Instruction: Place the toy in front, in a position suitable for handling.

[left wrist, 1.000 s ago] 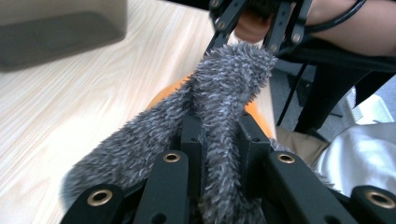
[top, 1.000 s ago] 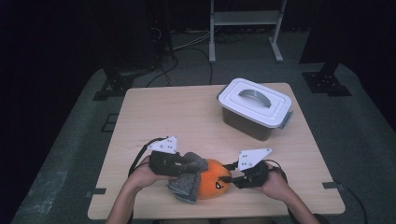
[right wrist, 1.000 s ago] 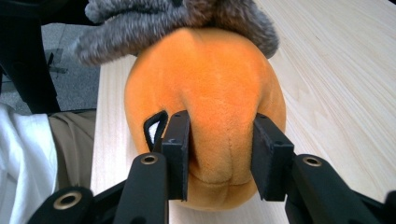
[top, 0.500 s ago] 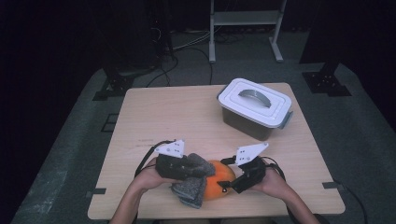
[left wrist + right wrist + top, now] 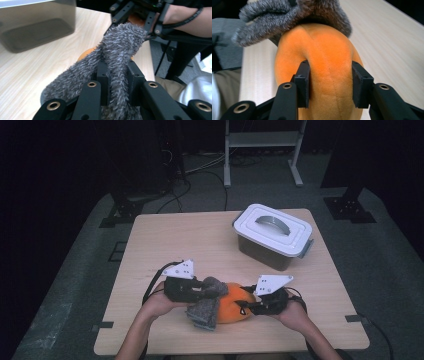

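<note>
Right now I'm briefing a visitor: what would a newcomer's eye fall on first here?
The orange plush toy at the table's near edge, draped with a grey fuzzy cloth. The left gripper pinches the cloth while the right gripper, whose jaws have just been closing, squeezes the plush. Farther back right sits a lidded plastic box.

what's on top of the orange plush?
A grey fuzzy cloth drapes over the orange plush's left end, pinched by the left gripper. The plush beneath the cloth is hidden.
</note>
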